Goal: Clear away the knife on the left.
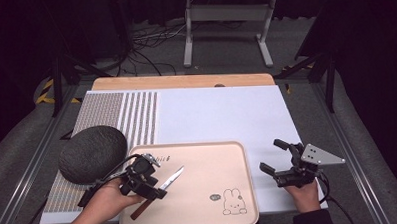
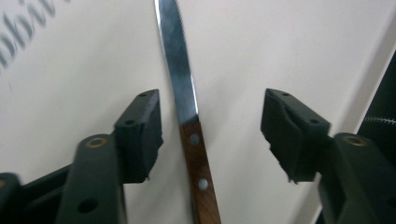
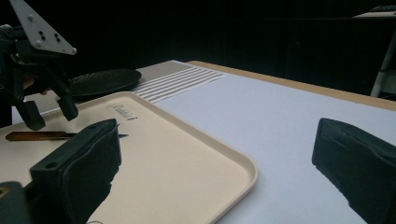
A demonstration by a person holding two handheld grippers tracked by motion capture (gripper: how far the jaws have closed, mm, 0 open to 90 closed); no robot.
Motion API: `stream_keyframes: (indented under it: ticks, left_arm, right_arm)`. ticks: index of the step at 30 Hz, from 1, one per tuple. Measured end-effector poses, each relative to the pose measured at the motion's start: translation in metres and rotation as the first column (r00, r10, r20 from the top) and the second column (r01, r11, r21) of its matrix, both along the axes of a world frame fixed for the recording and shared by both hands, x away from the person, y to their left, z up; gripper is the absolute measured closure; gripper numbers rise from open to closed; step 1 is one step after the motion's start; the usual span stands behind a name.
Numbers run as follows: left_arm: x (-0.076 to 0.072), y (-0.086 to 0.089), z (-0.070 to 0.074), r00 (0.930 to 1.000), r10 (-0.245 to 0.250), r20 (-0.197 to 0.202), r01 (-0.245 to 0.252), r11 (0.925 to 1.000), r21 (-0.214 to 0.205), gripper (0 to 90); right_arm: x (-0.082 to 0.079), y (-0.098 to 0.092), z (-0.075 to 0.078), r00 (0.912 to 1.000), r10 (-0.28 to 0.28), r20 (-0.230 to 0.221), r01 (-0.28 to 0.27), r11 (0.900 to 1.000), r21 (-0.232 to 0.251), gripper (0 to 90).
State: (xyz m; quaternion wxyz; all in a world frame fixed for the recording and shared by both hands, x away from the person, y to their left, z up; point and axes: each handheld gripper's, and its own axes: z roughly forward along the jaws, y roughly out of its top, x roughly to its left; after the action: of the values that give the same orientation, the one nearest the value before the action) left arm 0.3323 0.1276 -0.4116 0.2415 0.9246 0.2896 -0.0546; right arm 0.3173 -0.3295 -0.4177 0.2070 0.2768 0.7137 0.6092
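Observation:
A knife (image 1: 161, 190) with a brown wooden handle and a serrated steel blade lies on the beige tray (image 1: 208, 164), blade pointing away to the upper right. My left gripper (image 1: 148, 186) hovers open over its handle. In the left gripper view the knife (image 2: 189, 116) runs up between the two spread jaws, which do not touch it. My right gripper (image 1: 275, 157) rests open on the white mat right of the tray, holding nothing. From the right gripper view, the knife (image 3: 39, 136) and the left gripper (image 3: 49, 114) show at the far left.
A dark round plate (image 1: 92, 153) sits left of the tray on the striped part of the mat (image 1: 136, 114). The tray carries a rabbit drawing (image 1: 233, 202) near its front right corner. The white mat (image 1: 221, 113) stretches behind the tray.

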Motion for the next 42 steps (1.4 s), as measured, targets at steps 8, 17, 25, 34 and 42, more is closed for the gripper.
stream_keyframes:
  ticks: [8, 17, 25, 34, 42]
  left_arm:
    - [-0.007, -0.019, 0.0, 0.9772, -0.156, 0.145, 0.148, 0.9871, 0.06, 40.9]
    - [-0.009, -0.029, -0.002, 0.9502, -0.269, 0.158, 0.26, 0.9627, 0.076, 72.8]
    - [-0.008, -0.036, -0.016, 0.9462, -0.315, 0.076, 0.295, 0.9353, 0.195, 89.6]
    - [-0.003, -0.033, -0.016, 0.9534, -0.296, 0.06, 0.278, 0.9385, 0.205, 89.7]
    - [0.002, -0.027, -0.017, 0.9606, -0.27, 0.064, 0.254, 0.9483, 0.19, 89.7]
  right_arm:
    - [0.0, 0.0, 0.0, 1.0, 0.0, 0.002, 0.0, 1.0, -0.004, 2.2]
    - [0.0, -0.001, 0.0, 1.0, 0.003, 0.0, -0.003, 1.0, -0.005, 2.6]
    - [0.0, -0.001, 0.0, 1.0, 0.006, -0.001, -0.006, 1.0, -0.001, 2.7]
    - [0.001, 0.0, 0.0, 1.0, 0.008, -0.001, -0.008, 1.0, -0.001, 2.7]
    - [0.001, 0.0, 0.0, 1.0, 0.008, -0.001, -0.008, 1.0, -0.001, 2.7]
